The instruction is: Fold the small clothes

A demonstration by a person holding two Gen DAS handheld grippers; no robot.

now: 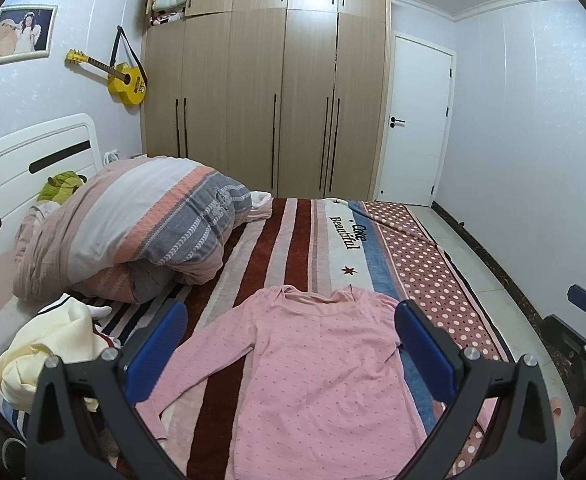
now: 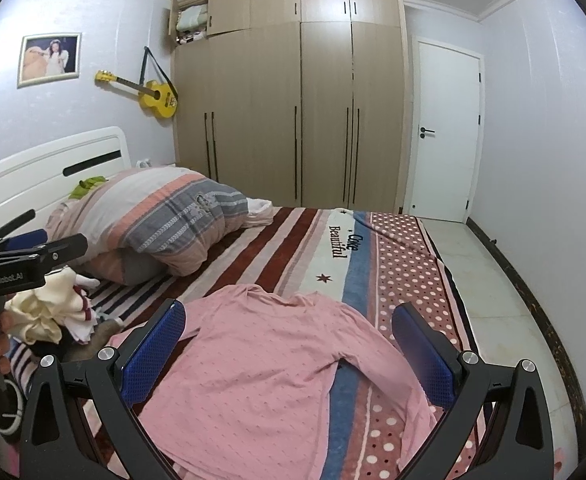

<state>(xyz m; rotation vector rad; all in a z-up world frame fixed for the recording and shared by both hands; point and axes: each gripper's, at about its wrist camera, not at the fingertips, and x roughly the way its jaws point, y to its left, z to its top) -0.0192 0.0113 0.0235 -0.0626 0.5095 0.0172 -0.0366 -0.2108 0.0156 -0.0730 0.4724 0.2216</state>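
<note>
A pink long-sleeved top (image 1: 313, 368) lies spread flat on the striped bedspread (image 1: 293, 240), collar toward the wardrobe, sleeves out to both sides. My left gripper (image 1: 291, 344) is open and empty, held above the top. My right gripper (image 2: 289, 344) is open and empty, also above the top (image 2: 261, 372), over its right half and right sleeve. The right gripper shows at the right edge of the left wrist view (image 1: 585, 320). The left gripper's body shows at the left edge of the right wrist view (image 2: 17, 260).
A heap of cream and striped clothes (image 1: 53, 352) lies at the left of the bed. A rolled quilt (image 1: 133, 224) fills the head end by the white headboard (image 1: 33, 160). A wardrobe (image 1: 269, 92) and door (image 1: 417, 120) stand beyond. Tiled floor (image 1: 493, 264) runs along the bed's right edge.
</note>
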